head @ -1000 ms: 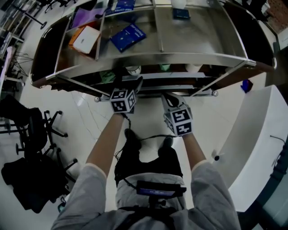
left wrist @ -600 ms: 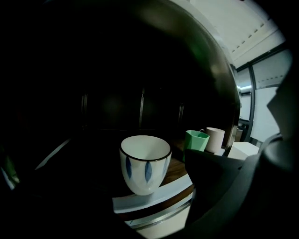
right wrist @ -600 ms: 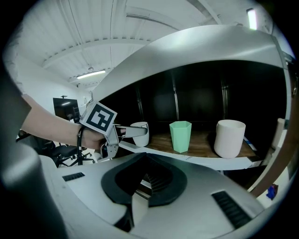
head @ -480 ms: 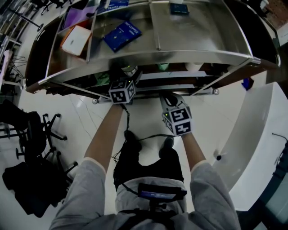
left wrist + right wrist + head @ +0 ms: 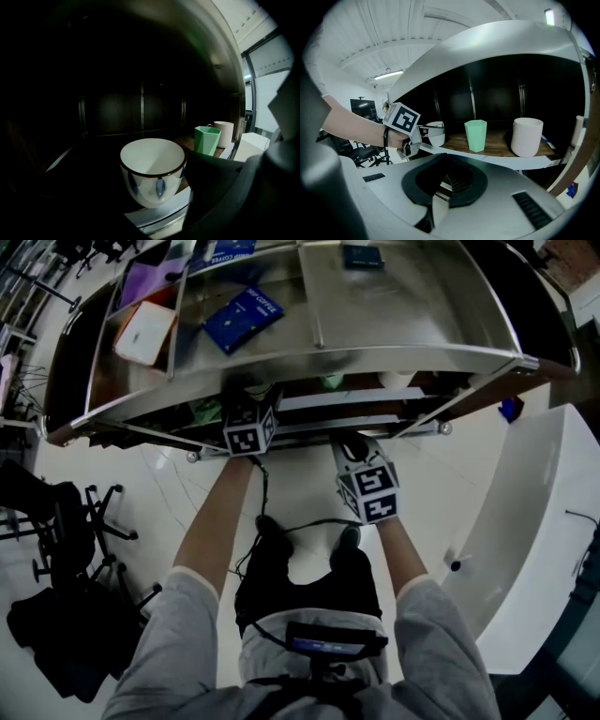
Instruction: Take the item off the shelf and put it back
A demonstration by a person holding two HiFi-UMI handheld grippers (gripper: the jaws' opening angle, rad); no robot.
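A white cup (image 5: 152,164) with a dark rim and blue marks stands upright at the front edge of the lower shelf (image 5: 501,158). My left gripper (image 5: 427,133) reaches in under the metal top tier, and its jaws have just been closing around the cup. The right jaw lies against the cup's side, while the left jaw is lost in the dark. In the head view only its marker cube (image 5: 248,430) shows. My right gripper (image 5: 349,444) hangs in front of the shelf to the right of the left one, shut and holding nothing.
A green faceted cup (image 5: 476,136) and a pale mug (image 5: 527,137) stand on the same shelf to the right of the white cup. The metal top tier (image 5: 403,324) carries a blue book (image 5: 242,315), a white box (image 5: 143,332) and other items. Office chairs (image 5: 56,521) stand at the left.
My left gripper has moved forward, so its jaws are now hidden under the top tier. The right gripper has hardly moved.
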